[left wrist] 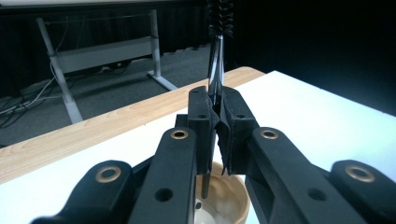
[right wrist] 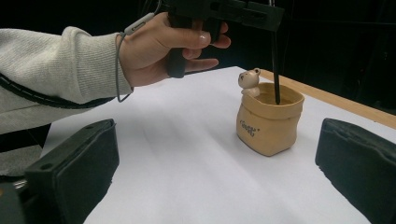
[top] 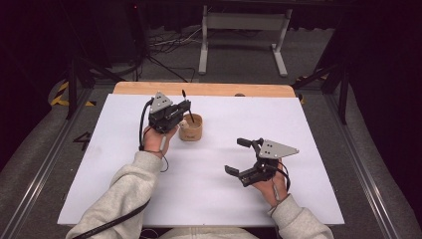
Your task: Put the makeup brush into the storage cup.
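A tan sack-shaped pot [top: 191,128] with a small bear figure [right wrist: 250,79] on its rim stands on the white table sheet [top: 209,199]. My left gripper [top: 186,110] hovers just above the pot, shut on a thin black brush [top: 187,107]. In the left gripper view the jaws [left wrist: 217,100] pinch the brush's shiny stem [left wrist: 216,60], with the bristled end pointing up. The brush's lower end [right wrist: 276,70] dips into the pot [right wrist: 268,123]. My right gripper [top: 234,155] rests to the front right of the pot, open, with nothing between its pads [right wrist: 74,163].
A wooden strip [top: 204,89] borders the far edge of the sheet. Beyond it, a grey metal frame [top: 244,22] and cables lie on the floor. Bare white sheet surrounds the pot.
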`<control>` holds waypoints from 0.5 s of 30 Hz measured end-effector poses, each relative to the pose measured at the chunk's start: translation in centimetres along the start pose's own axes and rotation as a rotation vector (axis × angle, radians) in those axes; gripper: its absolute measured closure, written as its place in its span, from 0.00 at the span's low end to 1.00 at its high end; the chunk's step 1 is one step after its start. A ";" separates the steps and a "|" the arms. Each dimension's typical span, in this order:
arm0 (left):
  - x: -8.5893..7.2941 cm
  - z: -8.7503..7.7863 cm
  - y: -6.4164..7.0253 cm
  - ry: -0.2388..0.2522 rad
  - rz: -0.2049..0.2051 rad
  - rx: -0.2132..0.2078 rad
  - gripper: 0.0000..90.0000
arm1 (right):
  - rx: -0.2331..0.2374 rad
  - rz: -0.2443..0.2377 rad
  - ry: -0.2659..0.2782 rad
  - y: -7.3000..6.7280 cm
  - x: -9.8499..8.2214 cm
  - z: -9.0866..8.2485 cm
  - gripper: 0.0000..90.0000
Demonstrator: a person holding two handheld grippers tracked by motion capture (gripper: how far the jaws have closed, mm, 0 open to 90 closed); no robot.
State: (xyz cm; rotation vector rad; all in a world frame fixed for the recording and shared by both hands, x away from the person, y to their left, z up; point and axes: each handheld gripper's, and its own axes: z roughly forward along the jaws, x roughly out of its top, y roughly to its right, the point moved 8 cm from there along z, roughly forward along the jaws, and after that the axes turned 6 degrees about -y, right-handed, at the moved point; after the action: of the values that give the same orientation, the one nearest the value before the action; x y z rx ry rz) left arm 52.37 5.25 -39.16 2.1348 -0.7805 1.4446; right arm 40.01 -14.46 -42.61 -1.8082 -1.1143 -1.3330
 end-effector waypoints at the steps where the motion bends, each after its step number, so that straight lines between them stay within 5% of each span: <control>1: -0.1 0.0 -0.1 -0.004 -0.002 0.001 0.93 | 0.001 0.000 0.000 0.0 0.0 0.0 0.00; 15: -0.7 0.7 0.0 -0.045 -0.017 -0.013 0.93 | 0.004 0.000 0.000 -0.1 0.0 0.0 0.00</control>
State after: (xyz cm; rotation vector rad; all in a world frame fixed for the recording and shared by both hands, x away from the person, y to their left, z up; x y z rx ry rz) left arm 52.64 4.92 -40.05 2.1657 -0.7844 1.3834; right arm 39.94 -14.42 -42.56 -1.8053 -1.1161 -1.3298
